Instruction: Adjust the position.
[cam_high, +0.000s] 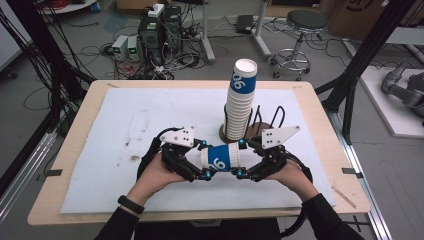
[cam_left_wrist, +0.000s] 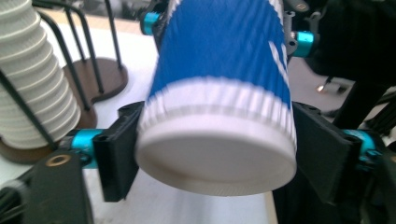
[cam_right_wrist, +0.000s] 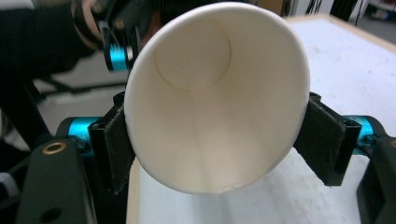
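Note:
A blue and white paper cup (cam_high: 223, 157) lies on its side in the air over the front of the table, held between both grippers. My left gripper (cam_high: 205, 160) is shut on its closed base end, and that base faces the camera in the left gripper view, cup (cam_left_wrist: 219, 70), gripper (cam_left_wrist: 217, 154). My right gripper (cam_high: 241, 159) is shut on the rim end. The right gripper view looks into the cup's white inside (cam_right_wrist: 210, 102), with the gripper (cam_right_wrist: 217, 144) pressing both sides. Behind stands a tall stack of the same cups (cam_high: 240, 100) in a wire holder (cam_high: 265, 125).
A white mat (cam_high: 140, 125) covers most of the wooden table (cam_high: 75, 150). The cup stack (cam_left_wrist: 32, 79) and holder stand just behind my grippers. Beyond the table are a stool (cam_high: 300, 35), computer boxes and cables on the floor. Black frame posts (cam_high: 360, 65) flank the table.

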